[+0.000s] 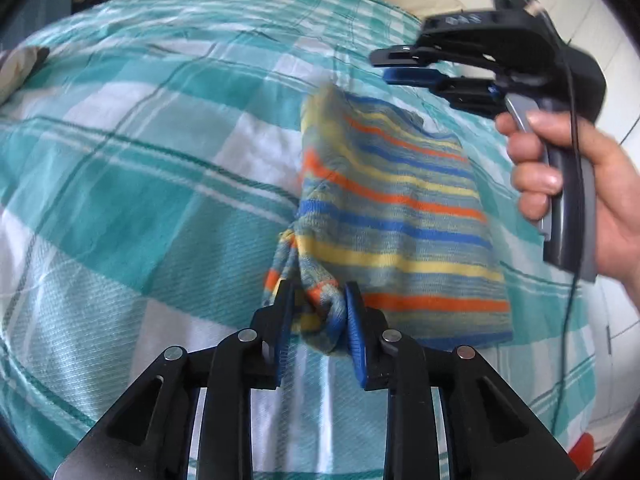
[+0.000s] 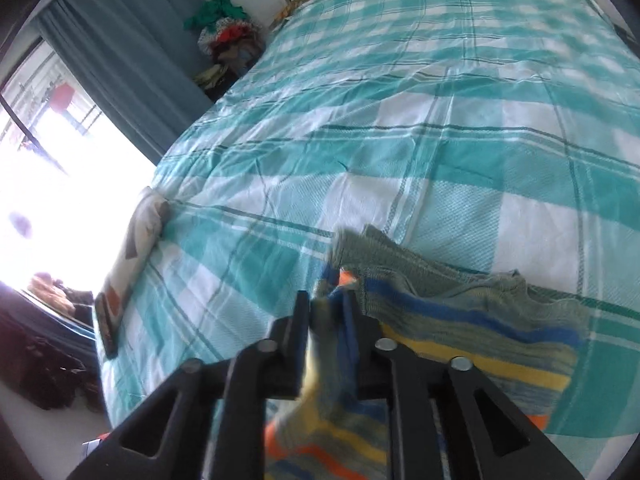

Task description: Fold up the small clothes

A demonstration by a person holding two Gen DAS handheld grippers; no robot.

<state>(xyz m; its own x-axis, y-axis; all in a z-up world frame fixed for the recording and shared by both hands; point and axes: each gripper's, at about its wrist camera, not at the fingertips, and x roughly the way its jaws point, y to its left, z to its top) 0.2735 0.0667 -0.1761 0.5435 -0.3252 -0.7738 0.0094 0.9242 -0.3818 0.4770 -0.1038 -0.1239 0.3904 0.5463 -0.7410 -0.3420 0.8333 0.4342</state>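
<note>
1. Striped garment [image 1: 396, 216], left wrist view: small knit piece, grey-green with orange, yellow, blue stripes, lying on teal-and-white checked bedspread [image 1: 132, 184], right of centre.
2. Left gripper [image 1: 320, 304]: pressed together on a bunched near corner of the striped garment, cloth wadded between the blue pads [image 1: 356, 320].
3. Right gripper [image 1: 390, 66]: up at top right beyond the garment's far edge, held by right hand [image 1: 576, 184]; two fingers lie close together, one above the other, blurred; cannot tell from this view if cloth is between them. Green light on its body; pale marking on housing, unreadable.
4. Black cable [image 1: 572, 240] hanging down past the hand.
5. Right wrist view: striped garment [image 2: 472, 344] low in frame on bedspread [image 2: 400, 120], ribbed grey-green edge rumpled.
6. Right gripper [image 2: 326, 312]: pinching a blurred fold of the garment, cloth trailing down between the arms.
7. Folded pale item [image 2: 136, 248] at left bed edge, well apart from the garment.
8. Heap of clothes [image 2: 228, 40] by blue-grey curtain [image 2: 120, 56]; bright window [image 2: 60, 184] on left.
9. No legible text in either view.
</note>
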